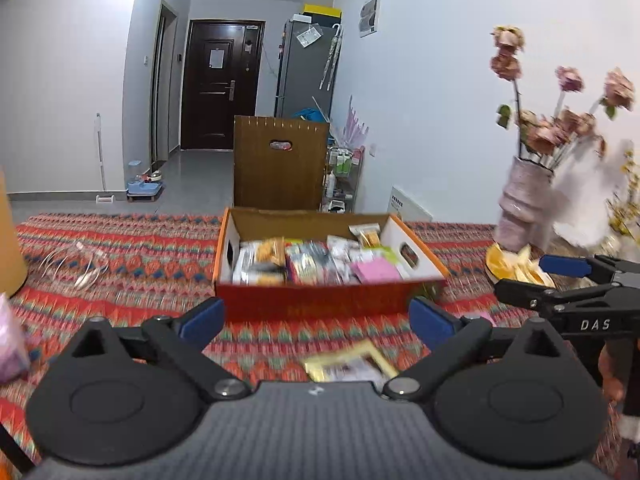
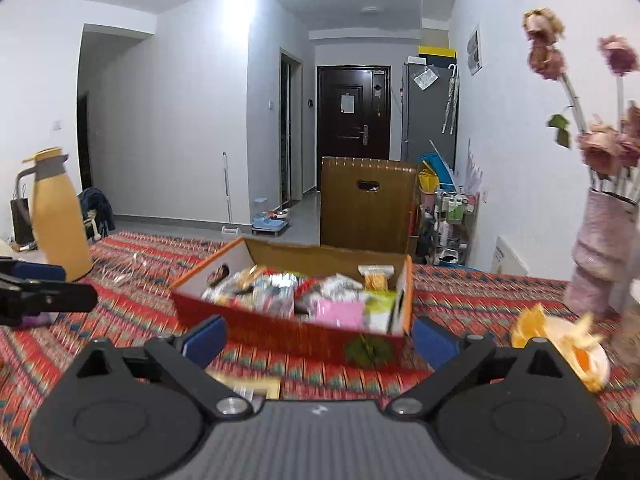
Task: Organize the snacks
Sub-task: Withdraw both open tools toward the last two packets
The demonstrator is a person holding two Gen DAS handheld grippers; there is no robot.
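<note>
An open orange cardboard box filled with several snack packets sits on the patterned tablecloth; it also shows in the right wrist view. My left gripper is open and empty, just in front of the box. A gold-edged snack packet lies on the cloth below its fingers, and it also shows in the right wrist view. My right gripper is open and empty, near the box's front right corner. It shows at the right in the left wrist view.
A pink vase of dried flowers stands at the right, with a plate of yellow wrappers beside it. A yellow thermos jug stands at the far left. A clear plastic wrapper lies left of the box.
</note>
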